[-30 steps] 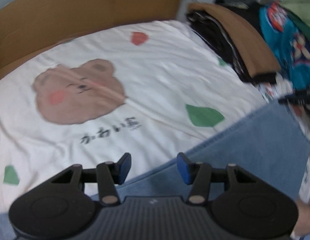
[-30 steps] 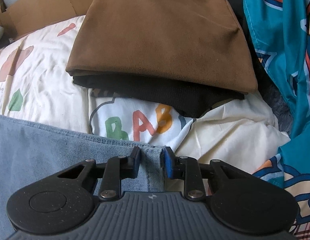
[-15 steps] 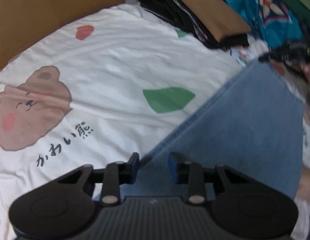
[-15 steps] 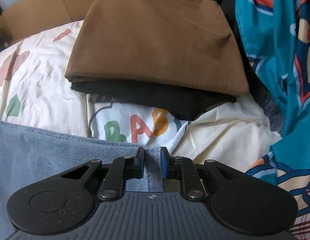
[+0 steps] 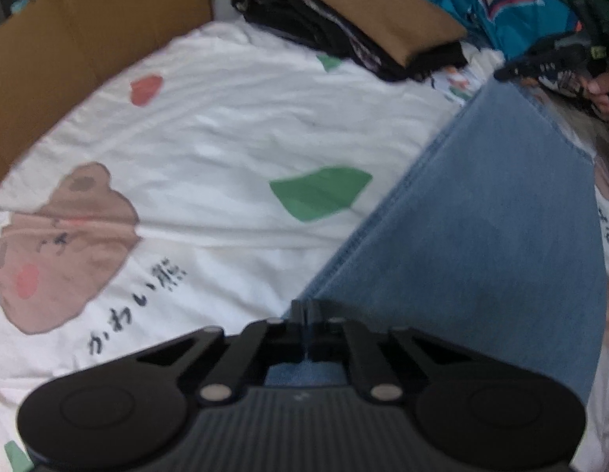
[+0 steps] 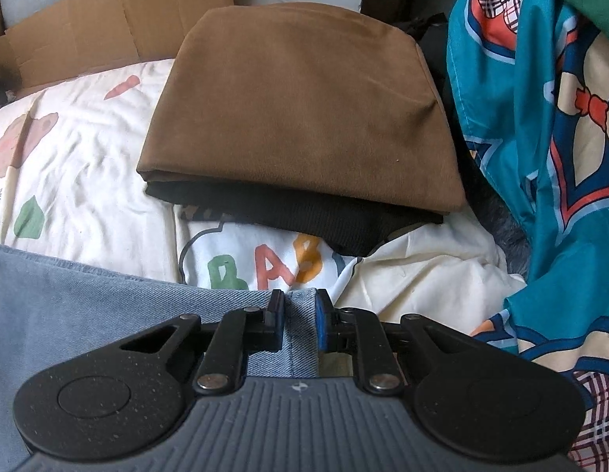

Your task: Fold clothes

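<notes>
A pair of light blue jeans [image 5: 481,244] lies on a white bedsheet [image 5: 225,149] printed with a bear and green leaves. In the left wrist view my left gripper [image 5: 304,310] is shut on the stitched side edge of the jeans, with denim showing under its fingers. In the right wrist view the jeans [image 6: 88,314] fill the lower left, and my right gripper [image 6: 299,314] is shut on their hemmed corner, a strip of denim pinched between the pads. The right gripper [image 5: 508,72] also shows at the far end of the jeans.
A stack of folded clothes, brown on top of black [image 6: 304,118], sits just beyond the jeans. A teal patterned quilt [image 6: 540,157] is heaped on the right. A cardboard wall [image 5: 88,39] borders the bed's far side. A white cloth with coloured letters [image 6: 265,267] lies under the stack.
The left gripper slid onto the jeans' side edge, rolled, and went from wide open to shut on it. The right gripper's jaws narrowed onto the hem corner and stayed in place.
</notes>
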A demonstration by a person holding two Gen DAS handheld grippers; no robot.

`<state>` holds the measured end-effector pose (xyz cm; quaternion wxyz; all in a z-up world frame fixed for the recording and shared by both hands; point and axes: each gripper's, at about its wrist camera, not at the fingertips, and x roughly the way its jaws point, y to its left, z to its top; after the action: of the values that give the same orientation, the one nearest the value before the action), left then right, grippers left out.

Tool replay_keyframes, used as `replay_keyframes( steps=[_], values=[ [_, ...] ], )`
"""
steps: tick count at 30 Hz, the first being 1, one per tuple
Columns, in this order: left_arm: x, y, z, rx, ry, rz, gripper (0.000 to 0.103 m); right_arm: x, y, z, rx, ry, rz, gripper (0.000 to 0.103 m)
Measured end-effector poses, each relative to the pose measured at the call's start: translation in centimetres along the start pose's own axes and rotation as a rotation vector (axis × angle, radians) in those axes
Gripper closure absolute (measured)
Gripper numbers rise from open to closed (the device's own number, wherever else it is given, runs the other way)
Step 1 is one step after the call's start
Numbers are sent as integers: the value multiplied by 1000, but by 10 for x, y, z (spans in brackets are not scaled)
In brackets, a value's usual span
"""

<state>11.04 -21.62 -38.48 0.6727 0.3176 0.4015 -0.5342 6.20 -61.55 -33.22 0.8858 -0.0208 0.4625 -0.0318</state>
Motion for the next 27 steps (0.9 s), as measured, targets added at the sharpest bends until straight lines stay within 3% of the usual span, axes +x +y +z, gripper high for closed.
replay_keyframes(
  steps=[12, 22, 27],
  values=[
    [-14, 7, -4, -79, -91, 8, 103, 1, 2, 5, 13, -16, -11, 88],
    [18, 19, -7, -157, -46, -11, 103, 30, 0, -1, 25, 51, -9, 88],
    [12, 24, -6, -189, -39, 35, 102, 36, -1, -2, 29, 84, -6, 87]
  ],
)
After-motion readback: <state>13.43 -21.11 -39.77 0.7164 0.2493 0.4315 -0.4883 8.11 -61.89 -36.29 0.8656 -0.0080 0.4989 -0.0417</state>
